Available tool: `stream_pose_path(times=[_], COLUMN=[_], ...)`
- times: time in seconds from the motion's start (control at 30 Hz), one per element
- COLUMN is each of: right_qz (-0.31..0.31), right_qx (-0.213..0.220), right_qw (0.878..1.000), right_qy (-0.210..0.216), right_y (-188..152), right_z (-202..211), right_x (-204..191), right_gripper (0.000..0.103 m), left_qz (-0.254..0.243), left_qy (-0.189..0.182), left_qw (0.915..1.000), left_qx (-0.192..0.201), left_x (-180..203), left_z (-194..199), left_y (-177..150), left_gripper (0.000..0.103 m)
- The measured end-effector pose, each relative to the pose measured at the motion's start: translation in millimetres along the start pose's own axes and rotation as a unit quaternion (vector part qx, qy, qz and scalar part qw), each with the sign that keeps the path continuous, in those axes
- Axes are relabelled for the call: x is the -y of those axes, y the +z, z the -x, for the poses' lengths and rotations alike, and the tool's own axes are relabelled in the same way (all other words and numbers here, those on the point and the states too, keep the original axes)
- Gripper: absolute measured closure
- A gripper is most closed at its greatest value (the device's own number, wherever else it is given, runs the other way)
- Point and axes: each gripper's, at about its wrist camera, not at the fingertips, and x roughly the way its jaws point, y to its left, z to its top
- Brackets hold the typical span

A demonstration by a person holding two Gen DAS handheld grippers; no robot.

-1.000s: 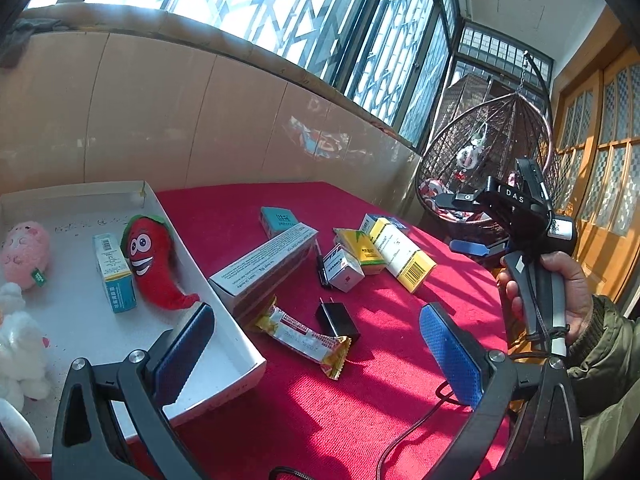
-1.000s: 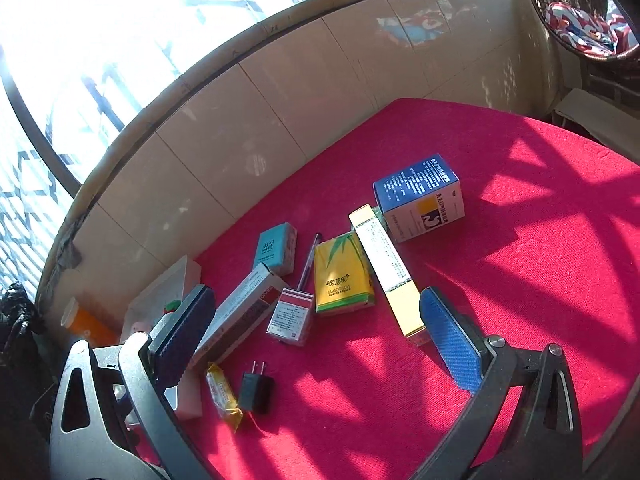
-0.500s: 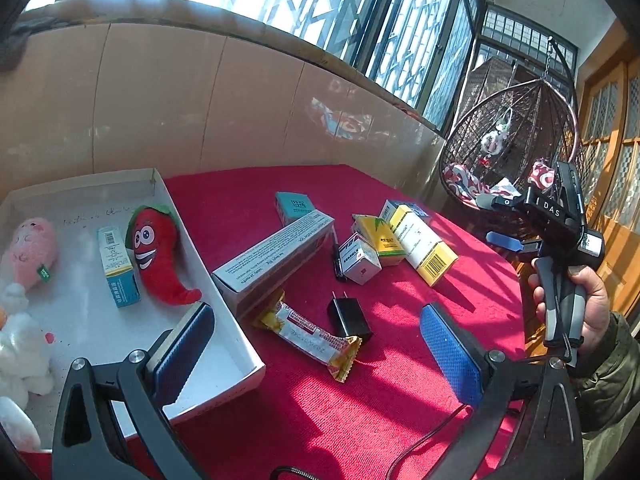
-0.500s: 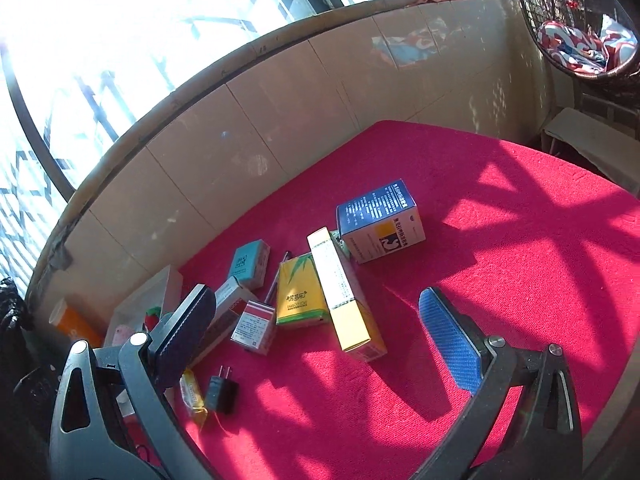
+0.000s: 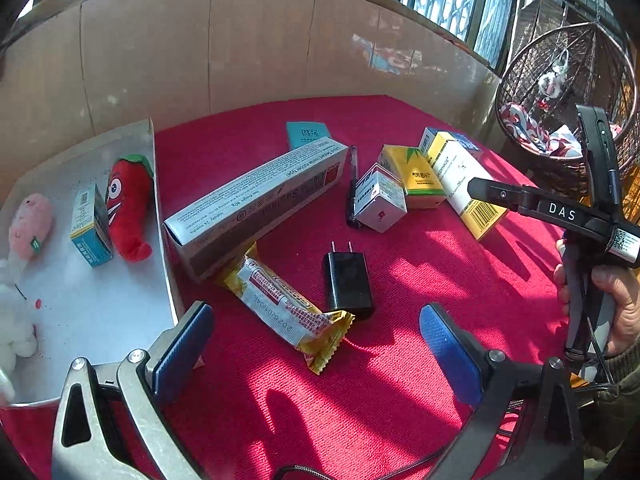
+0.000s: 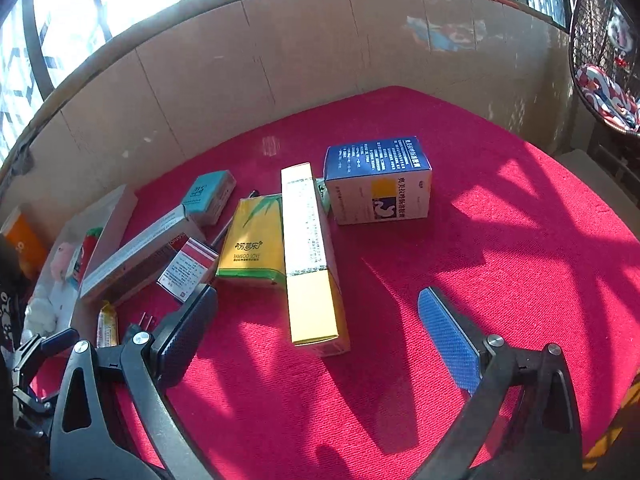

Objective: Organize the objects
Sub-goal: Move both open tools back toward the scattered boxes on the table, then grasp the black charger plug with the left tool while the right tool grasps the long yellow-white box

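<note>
My left gripper (image 5: 316, 344) is open above the red cloth, with the yellow snack bar (image 5: 288, 308) lying just ahead between its fingers, untouched. A black charger (image 5: 348, 284) lies beside the bar. In the right wrist view my right gripper (image 6: 316, 320) is wide apart and its jaws are closing. The near end of the long yellow-and-white box (image 6: 312, 256) lies between the pads, which stand clear of it. A blue box (image 6: 380, 180) and a yellow-green box (image 6: 252, 240) flank that long box.
The white tray (image 5: 92, 312) at the left holds a red chili plush (image 5: 128, 208), a pink plush (image 5: 30, 226) and a small blue box (image 5: 90, 226). A long grey box (image 5: 256, 200) leans on the tray's rim. A hand (image 5: 616, 304) is at the right. A wall stands behind.
The left gripper has tipped down and come closer to the snack bar and charger. The right gripper has sunk and rolled level, bringing the long yellow box between its fingers.
</note>
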Motion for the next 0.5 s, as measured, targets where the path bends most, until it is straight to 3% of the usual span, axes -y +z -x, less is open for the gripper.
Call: stream_pose_path(times=[0.17, 0.37, 0.5], right_qz=[0.018, 0.016, 0.002], right_qx=[-0.024, -0.031, -0.041], right_qw=[0.999, 0.999, 0.999], right_qy=[0.011, 0.026, 0.034], right_y=[-2, -6, -5], right_z=[-22, -30, -35], right_x=[-5, -2, 2], right_gripper=[0.03, 0.031, 0.031], left_qz=[0.017, 0.038, -0.001], left_qy=[0.0, 0.008, 0.013], left_qw=[0.9997, 0.9992, 0.9998], left_qx=[-0.018, 0.001, 0.016], left_x=[10, 14, 24], left_z=[-5, -9, -13], left_y=[-4, 2, 20], left_gripper=[0.0, 0.001, 0.001])
